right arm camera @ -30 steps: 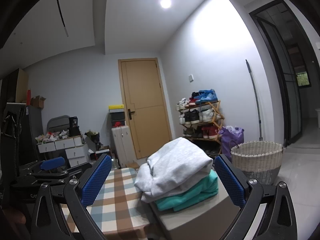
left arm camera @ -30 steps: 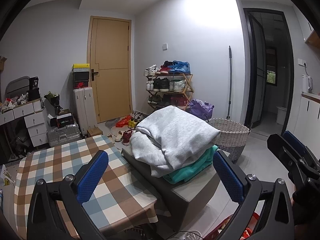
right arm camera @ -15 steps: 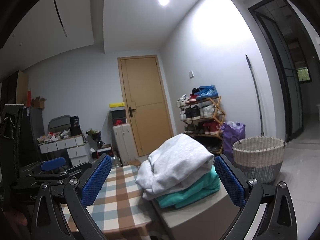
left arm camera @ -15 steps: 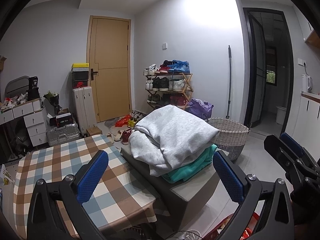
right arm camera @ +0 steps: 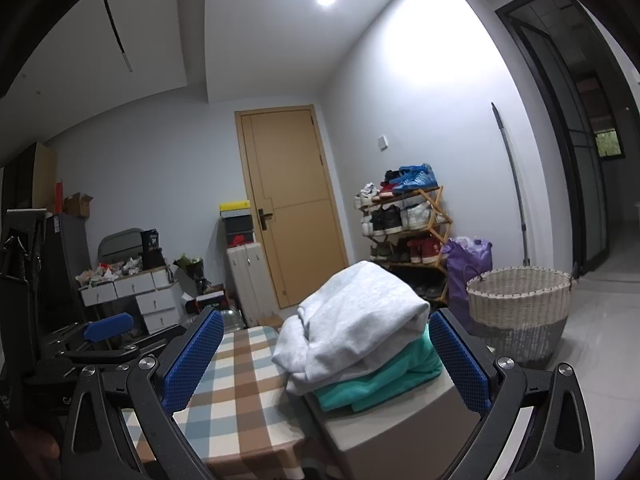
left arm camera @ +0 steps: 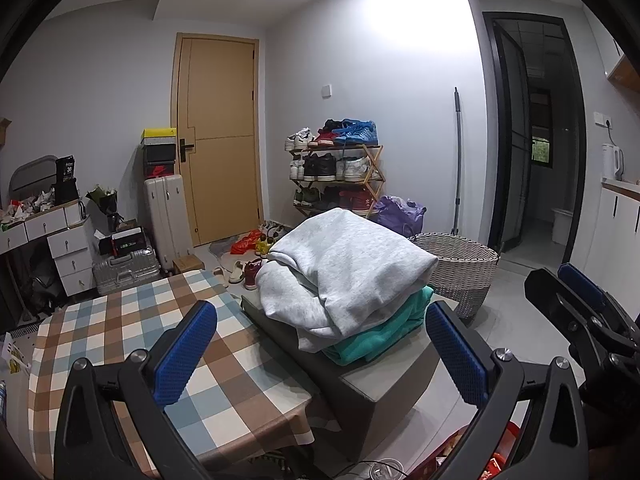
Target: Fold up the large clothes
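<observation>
A folded grey sweatshirt (left arm camera: pixel 344 268) (right arm camera: pixel 356 316) lies on top of a folded teal garment (left arm camera: pixel 380 332) (right arm camera: pixel 384 376), both stacked on a grey box stool (left arm camera: pixel 384 384) (right arm camera: pixel 400 428). My left gripper (left arm camera: pixel 320 356) hovers above the checked table, open and empty, short of the stack. My right gripper (right arm camera: pixel 324 360) is also open and empty, held higher and in front of the stack. The right gripper shows at the right edge of the left wrist view (left arm camera: pixel 576 304); the left gripper shows at the left of the right wrist view (right arm camera: pixel 108 340).
A table with a checked cloth (left arm camera: pixel 120 332) stands left of the stool. A wicker basket (left arm camera: pixel 460 264) (right arm camera: pixel 520 312), purple bag (right arm camera: pixel 468 264), shoe rack (left arm camera: pixel 336 172), white suitcase (left arm camera: pixel 164 216), drawers (left arm camera: pixel 60 248) and wooden door (left arm camera: pixel 218 136) stand behind.
The right gripper's view has tilted slightly upward and shifted, so the stack sits a little lower in it. The left gripper's view has barely changed. Both grippers stay open.
</observation>
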`<state>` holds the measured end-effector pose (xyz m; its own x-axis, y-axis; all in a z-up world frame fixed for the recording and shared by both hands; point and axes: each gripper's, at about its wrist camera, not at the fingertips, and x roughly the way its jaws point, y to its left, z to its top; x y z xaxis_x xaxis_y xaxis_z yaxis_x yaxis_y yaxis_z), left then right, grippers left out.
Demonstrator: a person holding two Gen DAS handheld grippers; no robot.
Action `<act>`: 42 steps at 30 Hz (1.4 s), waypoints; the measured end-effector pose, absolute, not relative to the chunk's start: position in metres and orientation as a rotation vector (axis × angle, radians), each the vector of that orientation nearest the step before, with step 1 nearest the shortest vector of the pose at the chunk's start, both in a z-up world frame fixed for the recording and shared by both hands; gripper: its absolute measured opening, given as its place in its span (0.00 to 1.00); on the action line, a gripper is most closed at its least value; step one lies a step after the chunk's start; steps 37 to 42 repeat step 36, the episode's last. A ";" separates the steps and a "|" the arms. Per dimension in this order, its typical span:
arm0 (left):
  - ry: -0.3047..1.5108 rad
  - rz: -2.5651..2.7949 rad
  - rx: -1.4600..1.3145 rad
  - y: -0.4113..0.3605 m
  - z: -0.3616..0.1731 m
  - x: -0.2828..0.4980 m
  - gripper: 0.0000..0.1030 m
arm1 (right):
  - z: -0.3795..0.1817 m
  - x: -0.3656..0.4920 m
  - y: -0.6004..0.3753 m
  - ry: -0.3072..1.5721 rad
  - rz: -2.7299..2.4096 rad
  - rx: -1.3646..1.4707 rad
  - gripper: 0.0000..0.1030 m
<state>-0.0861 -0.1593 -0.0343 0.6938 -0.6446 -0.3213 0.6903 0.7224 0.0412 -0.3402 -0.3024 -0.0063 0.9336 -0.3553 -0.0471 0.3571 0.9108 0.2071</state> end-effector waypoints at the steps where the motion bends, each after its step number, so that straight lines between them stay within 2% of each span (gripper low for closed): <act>1: 0.294 -0.751 0.164 -0.159 -0.034 -0.086 0.99 | -0.006 -0.341 -0.302 0.006 -0.371 0.214 1.00; 42: 0.333 -0.717 0.125 -0.164 -0.041 -0.080 0.99 | -0.008 -0.341 -0.308 0.016 -0.360 0.254 1.00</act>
